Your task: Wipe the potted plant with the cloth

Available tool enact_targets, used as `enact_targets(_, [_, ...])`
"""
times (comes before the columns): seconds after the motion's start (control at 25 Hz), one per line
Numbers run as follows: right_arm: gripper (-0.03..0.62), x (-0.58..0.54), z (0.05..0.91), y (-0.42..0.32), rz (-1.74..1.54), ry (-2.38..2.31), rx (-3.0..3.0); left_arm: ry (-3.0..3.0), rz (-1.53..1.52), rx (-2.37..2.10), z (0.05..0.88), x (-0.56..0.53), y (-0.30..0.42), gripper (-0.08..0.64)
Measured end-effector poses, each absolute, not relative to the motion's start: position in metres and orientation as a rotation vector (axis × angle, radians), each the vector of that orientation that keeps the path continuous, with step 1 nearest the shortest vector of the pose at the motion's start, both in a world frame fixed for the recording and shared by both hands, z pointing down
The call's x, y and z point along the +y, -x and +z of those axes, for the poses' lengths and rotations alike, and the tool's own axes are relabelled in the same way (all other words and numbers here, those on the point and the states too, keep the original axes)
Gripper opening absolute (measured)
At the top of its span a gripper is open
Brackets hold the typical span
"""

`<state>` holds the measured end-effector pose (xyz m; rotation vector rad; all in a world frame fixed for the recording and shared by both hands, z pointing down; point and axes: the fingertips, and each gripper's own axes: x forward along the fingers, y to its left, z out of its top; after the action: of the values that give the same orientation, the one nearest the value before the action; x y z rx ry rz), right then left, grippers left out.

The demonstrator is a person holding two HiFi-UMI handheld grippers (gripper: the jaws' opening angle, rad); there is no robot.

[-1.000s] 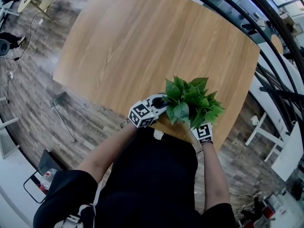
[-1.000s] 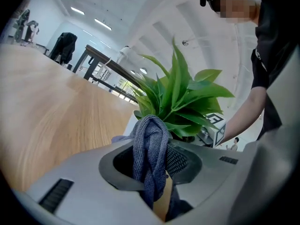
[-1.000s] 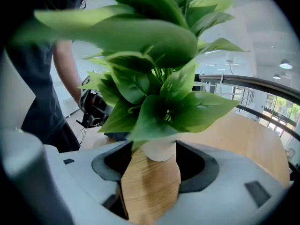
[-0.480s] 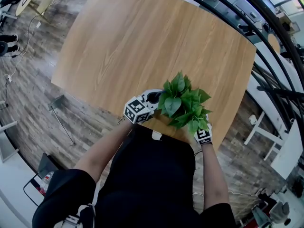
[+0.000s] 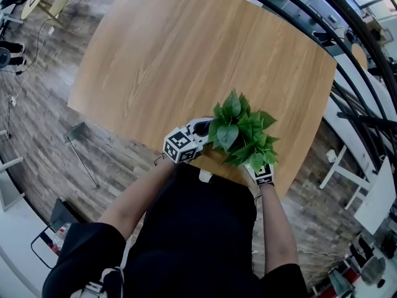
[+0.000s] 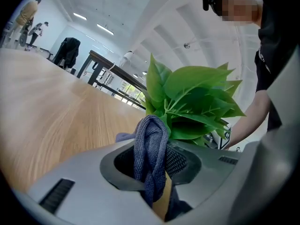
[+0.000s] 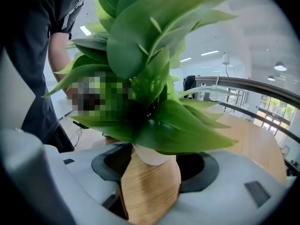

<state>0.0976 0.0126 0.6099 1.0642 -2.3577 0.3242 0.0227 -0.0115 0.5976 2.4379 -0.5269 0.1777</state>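
While the potted plant (image 5: 242, 135) stands close to the near edge of the wooden worktop (image 5: 186, 54), both grippers are in attendance at it, one on each flank.

Left gripper (image 6: 152, 165): jaws drawn nearly together, clamped on a bunched grey-blue knitted cloth (image 6: 151, 144). A fold stands proud above the jaws and a tail hangs below. The cloth tip sits just short of the nearest leaves (image 6: 197, 102); contact cannot be confirmed.

Right gripper (image 7: 151, 171): jaws partly open with the small white pot (image 7: 151, 154) seated between them. The pot appears to fill the gap and bear on both pads, so it is judged held, though the foliage overhangs and hides the rim.

Handling assessment:
- Pot: judged small and light, smooth-sided and liable to slip or tip under a sideways push. Hold is best low on the body, as presently arranged, with the base kept on the worktop.
- Leaves: broad, thin and flexible on slender stems. They will bend away from pressure and could crease or tear if dragged against the grain. Strokes should run from stem to tip with light contact.
- Cloth: soft and limp, conforming readily. Only the short proud fold is usable, so the wiping face is small.

Proximity to the worktop edge is noted as a tipping hazard.
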Motion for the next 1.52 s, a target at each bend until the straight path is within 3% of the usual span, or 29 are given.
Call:
enact_targets(0.64, [0.279,0.059,0.616,-0.075,0.319,-0.902,-2.378,-2.413,0.129,-0.568,0.587,-0.036,-0.007,0.117])
enact_targets(1.52, [0.279,0.015,0.614,-0.089,0.273,-1.004,-2.369,-2.396,0.131,-0.47,0.591,0.014,-0.021,0.117])
